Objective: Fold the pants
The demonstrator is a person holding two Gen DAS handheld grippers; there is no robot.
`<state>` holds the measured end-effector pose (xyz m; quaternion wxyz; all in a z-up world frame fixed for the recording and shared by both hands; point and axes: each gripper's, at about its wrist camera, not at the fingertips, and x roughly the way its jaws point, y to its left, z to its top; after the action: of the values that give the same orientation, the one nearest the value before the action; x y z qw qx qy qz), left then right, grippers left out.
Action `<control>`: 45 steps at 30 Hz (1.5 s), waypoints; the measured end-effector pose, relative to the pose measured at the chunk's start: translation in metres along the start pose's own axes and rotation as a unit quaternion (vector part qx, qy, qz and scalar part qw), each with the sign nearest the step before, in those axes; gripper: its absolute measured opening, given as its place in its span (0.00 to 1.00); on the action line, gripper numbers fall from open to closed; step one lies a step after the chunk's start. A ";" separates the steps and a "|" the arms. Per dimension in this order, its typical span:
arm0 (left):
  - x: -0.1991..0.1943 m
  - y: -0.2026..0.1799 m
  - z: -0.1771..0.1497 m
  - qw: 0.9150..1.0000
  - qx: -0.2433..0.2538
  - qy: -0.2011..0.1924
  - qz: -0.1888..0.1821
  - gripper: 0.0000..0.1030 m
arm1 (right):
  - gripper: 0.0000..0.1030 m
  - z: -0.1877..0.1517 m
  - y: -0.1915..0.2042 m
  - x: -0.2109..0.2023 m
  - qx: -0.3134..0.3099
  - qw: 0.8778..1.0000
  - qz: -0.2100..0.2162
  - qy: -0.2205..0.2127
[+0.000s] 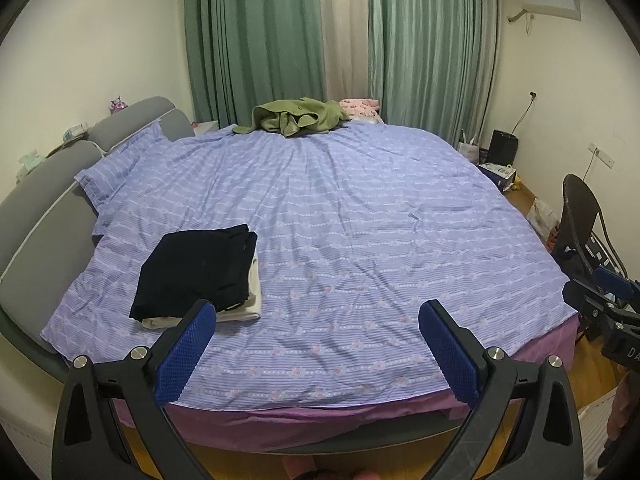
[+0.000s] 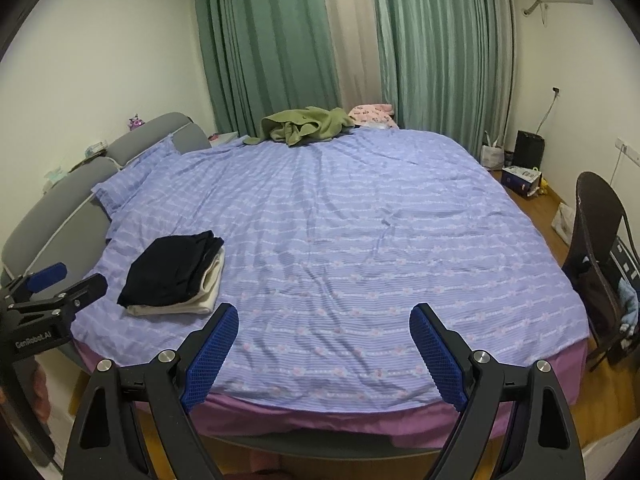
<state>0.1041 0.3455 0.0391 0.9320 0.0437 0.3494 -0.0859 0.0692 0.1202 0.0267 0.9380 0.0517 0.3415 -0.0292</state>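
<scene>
Folded black pants (image 1: 196, 268) lie on top of a folded cream garment (image 1: 248, 300) at the near left of the bed (image 1: 360, 220). The stack also shows in the right wrist view (image 2: 172, 272). A crumpled green garment (image 1: 296, 116) lies at the far edge of the bed, also in the right wrist view (image 2: 304, 126). My left gripper (image 1: 316, 316) is open and empty above the bed's near edge, just right of the stack. My right gripper (image 2: 324, 320) is open and empty, further right over the bed's near edge.
A pink patterned cloth (image 1: 358, 105) lies beside the green garment. A grey headboard (image 1: 36, 200) runs along the left. A dark chair (image 2: 596, 256) stands at the right of the bed. Green curtains (image 1: 248, 40) hang behind. Boxes and bags (image 2: 520, 178) sit on the floor at far right.
</scene>
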 end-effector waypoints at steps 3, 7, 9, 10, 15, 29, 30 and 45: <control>-0.003 -0.002 -0.001 1.000 0.003 0.002 0.002 1.00 | 0.86 -0.001 -0.002 -0.003 0.000 1.000 0.002 -0.002; -0.008 -0.006 -0.001 1.000 0.008 0.003 0.004 1.00 | 0.86 -0.003 -0.003 -0.007 -0.001 1.000 0.002 -0.006; -0.011 -0.009 -0.003 1.000 0.011 0.001 0.005 1.00 | 0.86 -0.005 -0.003 -0.010 0.000 1.000 0.001 -0.007; -0.012 -0.009 -0.003 1.000 0.012 0.000 0.005 1.00 | 0.86 -0.004 -0.004 -0.010 -0.001 1.000 0.002 -0.007; -0.015 -0.012 -0.003 1.000 0.016 0.000 0.010 1.00 | 0.86 -0.005 -0.006 -0.014 -0.002 1.000 -0.002 -0.010; -0.021 -0.015 -0.007 1.000 0.018 0.004 0.013 1.00 | 0.86 -0.009 -0.014 -0.020 -0.002 1.000 -0.007 -0.011; -0.022 -0.016 -0.007 1.000 0.019 0.004 0.011 1.00 | 0.86 -0.009 -0.013 -0.020 -0.002 1.000 -0.007 -0.011; -0.023 -0.018 -0.004 1.000 0.012 0.001 0.011 1.00 | 0.86 -0.008 -0.016 -0.022 -0.004 1.000 -0.008 -0.014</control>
<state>0.0810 0.3310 0.0504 0.9321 0.0588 0.3484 -0.0799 0.0460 0.1054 0.0335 0.9427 0.0450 0.3285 -0.0365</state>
